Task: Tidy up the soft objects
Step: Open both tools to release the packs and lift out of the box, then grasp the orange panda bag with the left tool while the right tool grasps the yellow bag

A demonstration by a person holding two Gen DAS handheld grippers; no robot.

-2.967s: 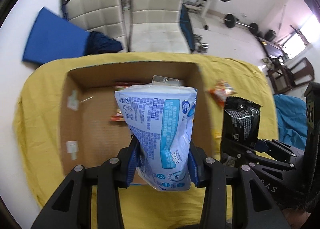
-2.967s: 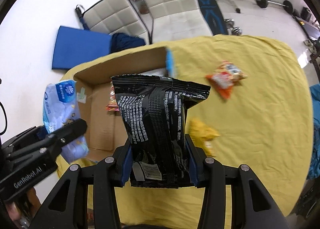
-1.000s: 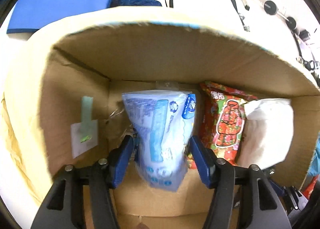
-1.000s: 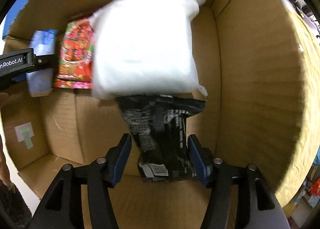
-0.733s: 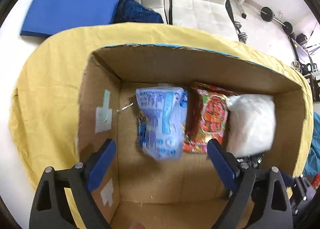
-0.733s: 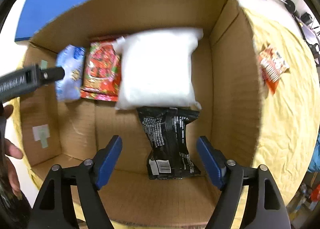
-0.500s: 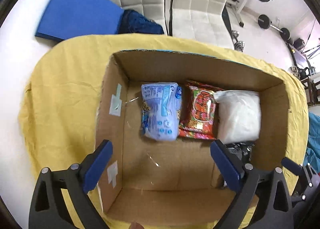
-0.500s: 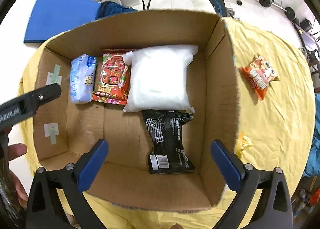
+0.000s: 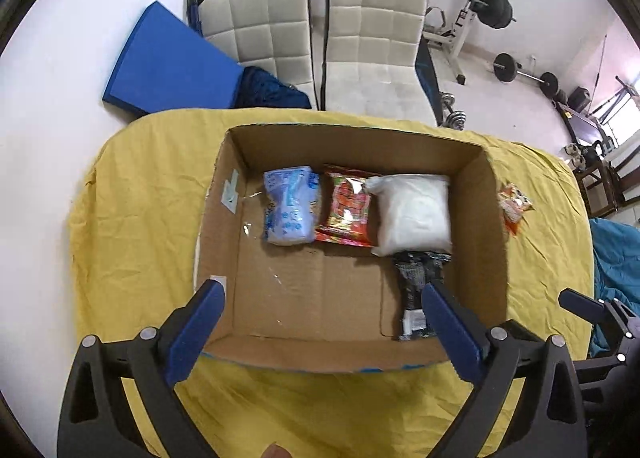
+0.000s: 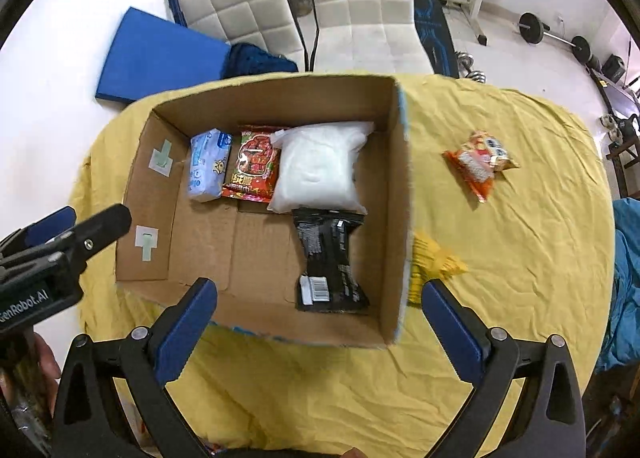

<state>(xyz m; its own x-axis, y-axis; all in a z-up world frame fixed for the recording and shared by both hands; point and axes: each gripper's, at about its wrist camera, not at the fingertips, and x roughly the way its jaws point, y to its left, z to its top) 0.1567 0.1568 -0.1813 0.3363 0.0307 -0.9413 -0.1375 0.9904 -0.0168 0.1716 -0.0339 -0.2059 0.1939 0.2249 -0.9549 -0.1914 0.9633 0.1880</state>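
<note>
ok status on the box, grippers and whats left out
Left gripper and right gripper open, empty. Four packs in cardboard box. Orange packet and yellow packet on the cloth, nothing blocking them.

Left gripper (image 9: 320,294) black angular frame, blue fingertip pads, silver screws, right gripper (image 10: 318,294) alike, white "GenRobot.AI" lettering on the left gripper's side, seen from the right wrist
</note>
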